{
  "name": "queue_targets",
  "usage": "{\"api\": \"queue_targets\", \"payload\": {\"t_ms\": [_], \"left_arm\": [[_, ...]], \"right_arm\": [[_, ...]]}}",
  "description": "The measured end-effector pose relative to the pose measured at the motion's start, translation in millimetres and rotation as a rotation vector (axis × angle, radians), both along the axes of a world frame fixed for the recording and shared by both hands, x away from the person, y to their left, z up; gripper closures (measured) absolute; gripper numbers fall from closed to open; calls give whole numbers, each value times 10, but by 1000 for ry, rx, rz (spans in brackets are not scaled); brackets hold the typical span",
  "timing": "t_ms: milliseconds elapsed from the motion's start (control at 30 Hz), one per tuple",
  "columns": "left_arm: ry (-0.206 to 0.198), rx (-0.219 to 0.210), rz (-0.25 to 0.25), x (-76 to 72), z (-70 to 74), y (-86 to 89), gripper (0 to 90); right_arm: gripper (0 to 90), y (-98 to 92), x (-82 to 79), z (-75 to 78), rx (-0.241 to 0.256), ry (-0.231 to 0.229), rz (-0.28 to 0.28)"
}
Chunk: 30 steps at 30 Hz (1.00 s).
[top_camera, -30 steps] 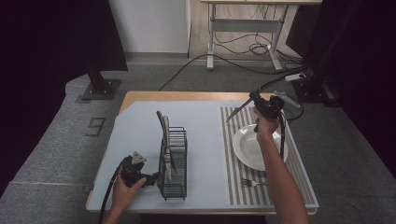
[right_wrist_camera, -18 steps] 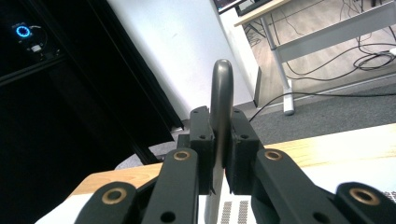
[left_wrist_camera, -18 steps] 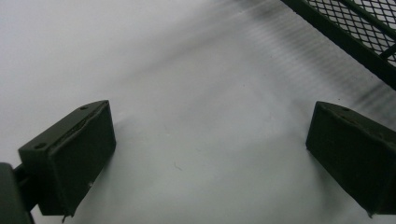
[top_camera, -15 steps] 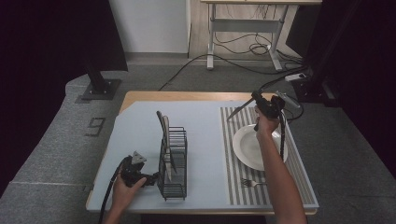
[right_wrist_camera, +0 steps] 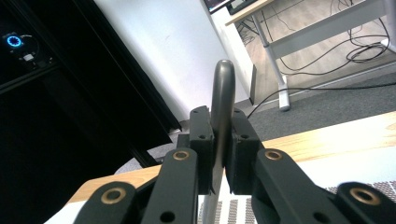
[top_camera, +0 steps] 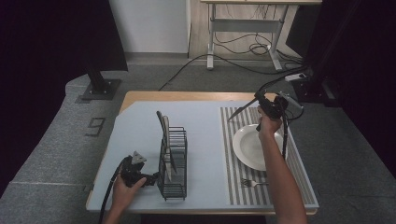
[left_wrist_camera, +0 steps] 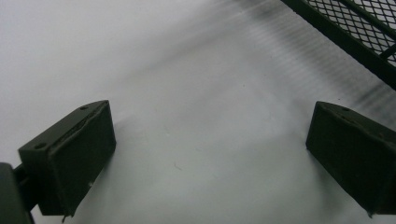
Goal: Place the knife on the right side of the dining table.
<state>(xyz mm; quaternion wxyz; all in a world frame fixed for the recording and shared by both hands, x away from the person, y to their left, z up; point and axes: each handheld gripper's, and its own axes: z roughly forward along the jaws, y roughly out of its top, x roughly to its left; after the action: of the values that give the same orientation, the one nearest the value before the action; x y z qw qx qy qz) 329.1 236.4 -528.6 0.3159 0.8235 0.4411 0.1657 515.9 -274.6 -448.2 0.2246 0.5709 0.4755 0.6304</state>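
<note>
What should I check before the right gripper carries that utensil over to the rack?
1. Grip: right gripper has its jaws closed on the metal utensil: ok.
2. Height: utensil held above the striped mat, not touching it: ok.
3. Utensil type, knife or otherwise: cannot tell.
4. Rack upright, utensils already standing in its far end; free slot: cannot tell.
5. Left gripper open on the table beside the rack's near end, gripping nothing: ok.
6. Plate and fork lie below the right arm; keep height: ok.
</note>
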Motion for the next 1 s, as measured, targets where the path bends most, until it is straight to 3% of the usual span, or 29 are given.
{"api": "queue_targets", "payload": {"t_ms": [300,1000], "left_arm": [[0,0,0,0,0,0,9],[0,0,0,0,0,0,9]], "right_arm": [[820,-93,-5,-57,8,26,-23],[774,-329,-15,-207,10,138,-72]]}}
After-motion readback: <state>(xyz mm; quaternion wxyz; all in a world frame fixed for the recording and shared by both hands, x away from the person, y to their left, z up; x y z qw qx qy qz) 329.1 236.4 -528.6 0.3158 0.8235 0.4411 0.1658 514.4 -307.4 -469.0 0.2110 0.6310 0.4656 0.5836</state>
